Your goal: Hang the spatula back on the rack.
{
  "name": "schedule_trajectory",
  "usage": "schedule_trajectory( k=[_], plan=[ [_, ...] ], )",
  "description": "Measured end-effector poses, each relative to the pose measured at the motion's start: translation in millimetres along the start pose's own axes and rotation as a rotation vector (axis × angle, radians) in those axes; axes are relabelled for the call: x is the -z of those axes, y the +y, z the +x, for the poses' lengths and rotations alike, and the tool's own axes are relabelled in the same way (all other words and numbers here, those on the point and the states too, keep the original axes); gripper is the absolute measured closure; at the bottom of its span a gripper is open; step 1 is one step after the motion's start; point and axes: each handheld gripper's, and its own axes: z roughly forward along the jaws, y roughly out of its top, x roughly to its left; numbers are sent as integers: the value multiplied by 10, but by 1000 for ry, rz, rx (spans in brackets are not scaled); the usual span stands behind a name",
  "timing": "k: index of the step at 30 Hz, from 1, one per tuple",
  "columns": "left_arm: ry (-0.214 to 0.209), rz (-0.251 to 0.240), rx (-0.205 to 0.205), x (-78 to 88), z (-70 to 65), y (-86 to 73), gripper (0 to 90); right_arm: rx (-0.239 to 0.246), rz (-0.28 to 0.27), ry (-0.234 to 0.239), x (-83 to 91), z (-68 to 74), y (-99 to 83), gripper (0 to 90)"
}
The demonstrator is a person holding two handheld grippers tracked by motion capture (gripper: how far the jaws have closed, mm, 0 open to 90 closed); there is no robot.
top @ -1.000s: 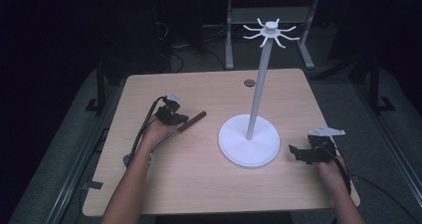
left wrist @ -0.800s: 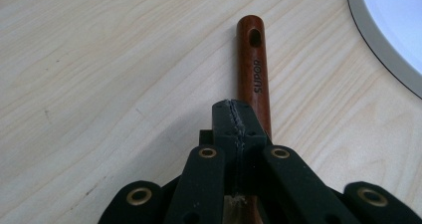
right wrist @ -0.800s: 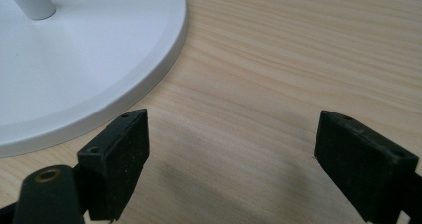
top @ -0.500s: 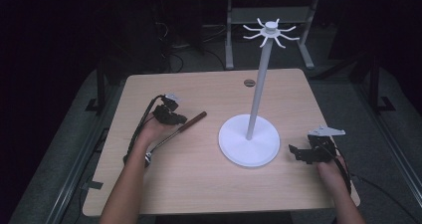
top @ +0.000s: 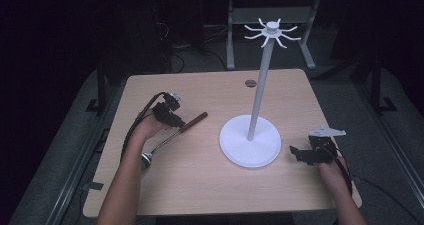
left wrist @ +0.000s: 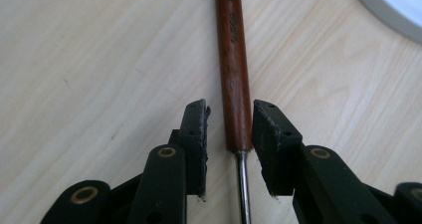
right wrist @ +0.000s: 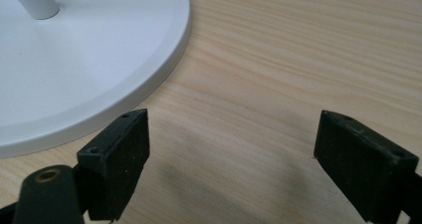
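Note:
A utensil with a brown wooden handle (top: 194, 121) and a thin metal shaft (top: 162, 142) lies on the left half of the wooden table (top: 200, 190). Its rounded metal end (top: 146, 158) is partly hidden beside the person's left forearm. My left gripper (top: 177, 122) is down over the handle. In the left gripper view its jaws (left wrist: 230, 129) straddle the handle (left wrist: 233, 59) near the metal shaft, with a thin gap on each side. My right gripper (top: 296, 153) rests open by the white stand's base (top: 250, 146), with bare table between its pads (right wrist: 231, 159).
The white stand has a round base (right wrist: 74, 59), a tall pole (top: 260, 85) and a crown of hooks (top: 272, 32) at the top. A small dark round inset (top: 250, 83) sits near the table's far edge. Dark floor and metal frames surround the table.

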Motion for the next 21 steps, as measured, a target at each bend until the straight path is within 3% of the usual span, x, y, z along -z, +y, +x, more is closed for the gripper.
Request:
schedule_trajectory(
  k=[1,7,8,9,11,17,21],
  plan=[
    [15,37,-19,-20,-15,19,662,0,-2,-1,-3,-1,1,143],
    [22,99,-61,-73,-68,117,652,-5,-1,-2,1,-7,0,143],
    [36,154,-74,-100,-73,180,652,-6,2,-4,0,-13,-7,143],
    [36,166,-73,-114,-74,194,651,-7,0,-4,1,-16,-9,143],
    [23,186,-66,-164,-70,223,651,-14,0,-5,12,-18,-13,143],
    [14,233,-106,-284,-106,287,653,-15,4,-5,3,-32,-22,143],
    [29,247,-105,-317,-126,309,661,-9,-1,-2,13,-28,-22,143]
  ],
)
